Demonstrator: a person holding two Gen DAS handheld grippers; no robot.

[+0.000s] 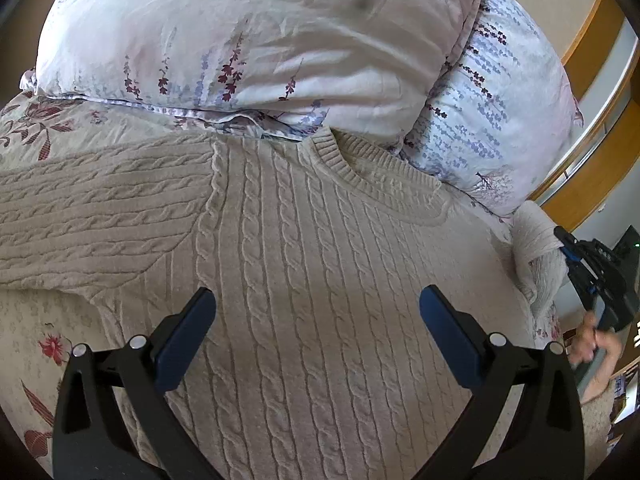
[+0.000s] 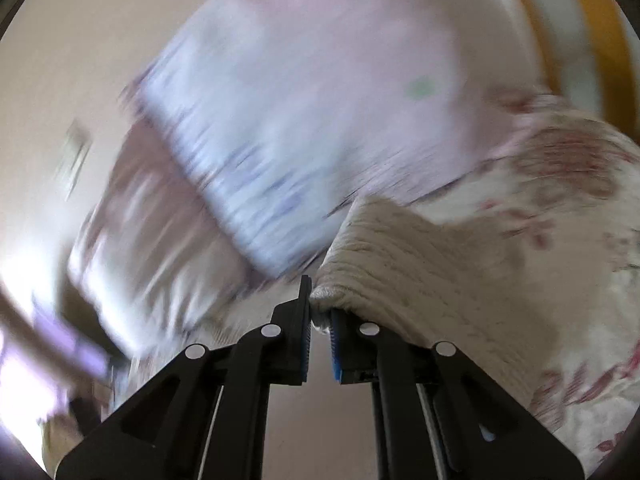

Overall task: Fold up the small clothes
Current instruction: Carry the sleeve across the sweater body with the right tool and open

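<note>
A beige cable-knit sweater [image 1: 304, 248] lies face up on the bed, neckline toward the pillows, its left sleeve spread out to the left. My left gripper [image 1: 318, 304] is open and empty, hovering over the sweater's chest. My right gripper [image 2: 320, 312] is shut on the end of the sweater's right sleeve [image 2: 400, 264] and holds it lifted off the bed; that view is motion-blurred. The right gripper also shows at the right edge of the left wrist view [image 1: 560, 236], pinching the sleeve [image 1: 538, 240].
Two floral pillows [image 1: 260, 40] [image 1: 492, 112] lie just beyond the sweater's collar. A floral bedspread [image 1: 36, 344] covers the bed. A wooden bed frame [image 1: 592, 40] curves at the far right. The bed's right edge is near the lifted sleeve.
</note>
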